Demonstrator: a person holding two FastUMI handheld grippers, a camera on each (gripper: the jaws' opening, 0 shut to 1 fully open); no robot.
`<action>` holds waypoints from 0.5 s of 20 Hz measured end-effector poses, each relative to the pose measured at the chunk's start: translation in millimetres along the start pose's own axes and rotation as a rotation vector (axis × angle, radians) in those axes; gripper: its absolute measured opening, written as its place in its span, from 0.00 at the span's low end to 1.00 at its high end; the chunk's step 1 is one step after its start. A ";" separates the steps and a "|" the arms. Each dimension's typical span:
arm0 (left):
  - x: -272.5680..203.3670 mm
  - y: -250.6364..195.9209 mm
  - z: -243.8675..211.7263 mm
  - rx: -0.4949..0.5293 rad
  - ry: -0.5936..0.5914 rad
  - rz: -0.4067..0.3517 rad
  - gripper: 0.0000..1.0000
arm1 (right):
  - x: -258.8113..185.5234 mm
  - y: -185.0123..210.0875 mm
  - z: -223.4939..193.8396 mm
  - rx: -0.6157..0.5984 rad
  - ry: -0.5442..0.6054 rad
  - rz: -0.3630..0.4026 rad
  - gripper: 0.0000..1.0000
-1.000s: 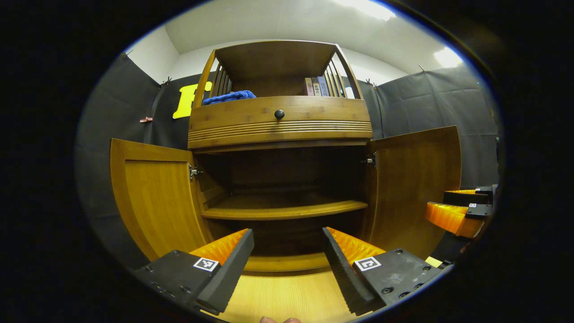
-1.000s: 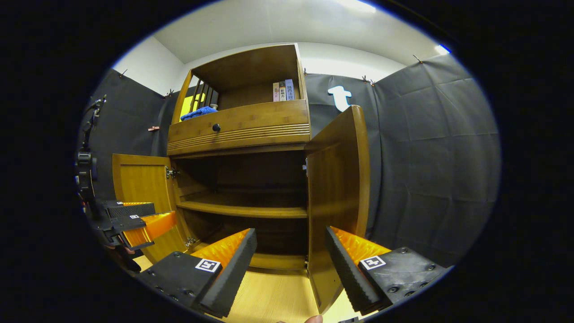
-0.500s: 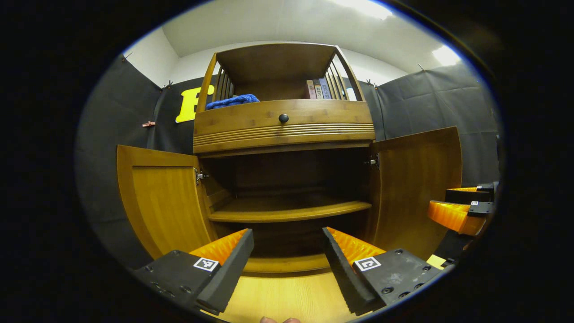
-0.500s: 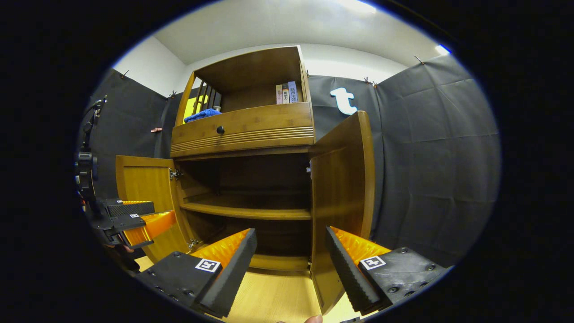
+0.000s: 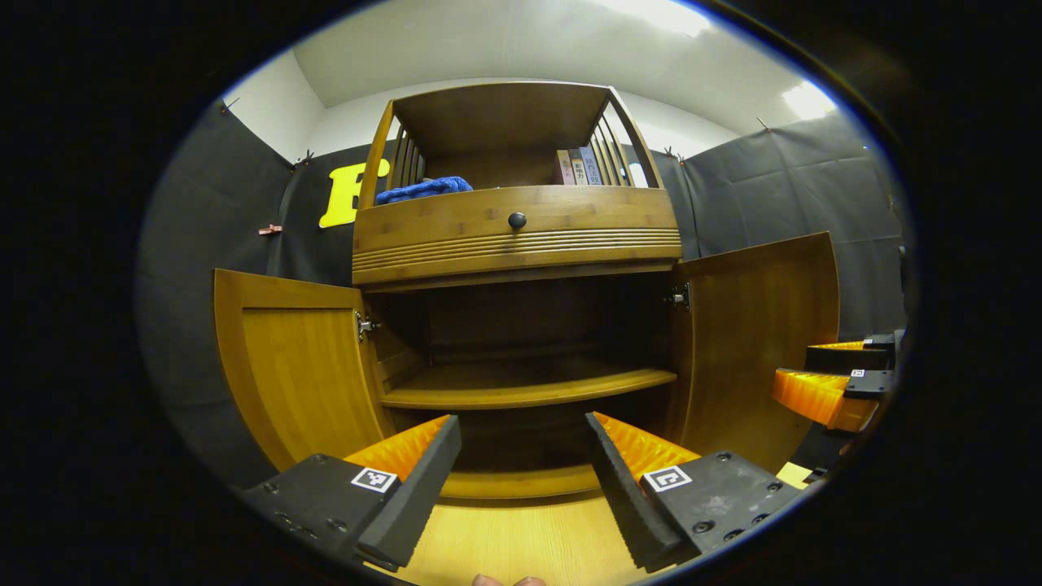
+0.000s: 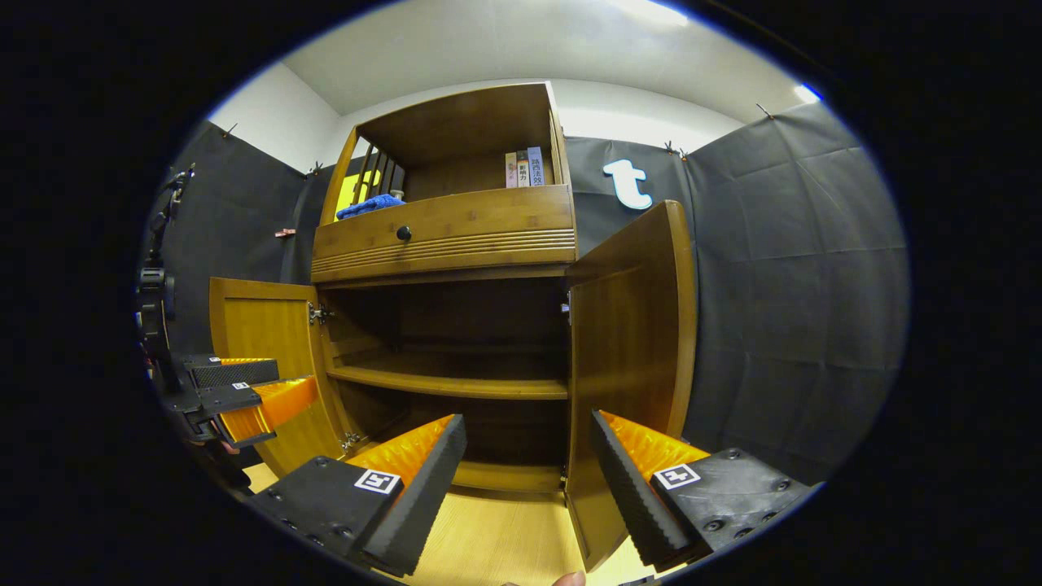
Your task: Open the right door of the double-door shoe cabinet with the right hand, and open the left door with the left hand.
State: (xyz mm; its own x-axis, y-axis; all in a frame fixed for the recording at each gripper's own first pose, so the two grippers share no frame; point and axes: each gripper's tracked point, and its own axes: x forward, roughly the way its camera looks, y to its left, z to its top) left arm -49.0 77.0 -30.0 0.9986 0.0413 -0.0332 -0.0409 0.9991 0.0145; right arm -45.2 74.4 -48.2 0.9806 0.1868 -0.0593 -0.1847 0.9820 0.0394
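Note:
The wooden shoe cabinet stands ahead with both lower doors swung wide. Its left door hangs out to the left and its right door to the right, baring a dark inside with one shelf. My left gripper is open, back from the cabinet, nothing between its fingers. In the right gripper view the right door stands edge-on just ahead of my open right gripper. The left door shows at left, with the left gripper in front of it. The right gripper appears at the right edge of the left gripper view.
Above the doors is a drawer with a dark knob. The open top shelf holds a blue cloth and a few books. Black cloth walls close in behind and on both sides. A light wooden floor lies below the grippers.
Both views have shifted slightly, the cabinet sitting a little lower and farther off. Both doors stay wide open and both grippers stay open.

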 end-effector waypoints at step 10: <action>4.3 4.4 -2.2 -0.029 0.003 0.011 0.95 | 3.4 1.1 -1.7 -0.001 0.005 -0.001 0.97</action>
State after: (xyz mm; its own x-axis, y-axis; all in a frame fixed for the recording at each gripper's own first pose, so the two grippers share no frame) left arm -45.0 81.6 -32.3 0.9980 0.0525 -0.0357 -0.0530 0.9985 -0.0145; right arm -42.2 76.2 -50.0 0.9805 0.1858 -0.0644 -0.1837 0.9823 0.0380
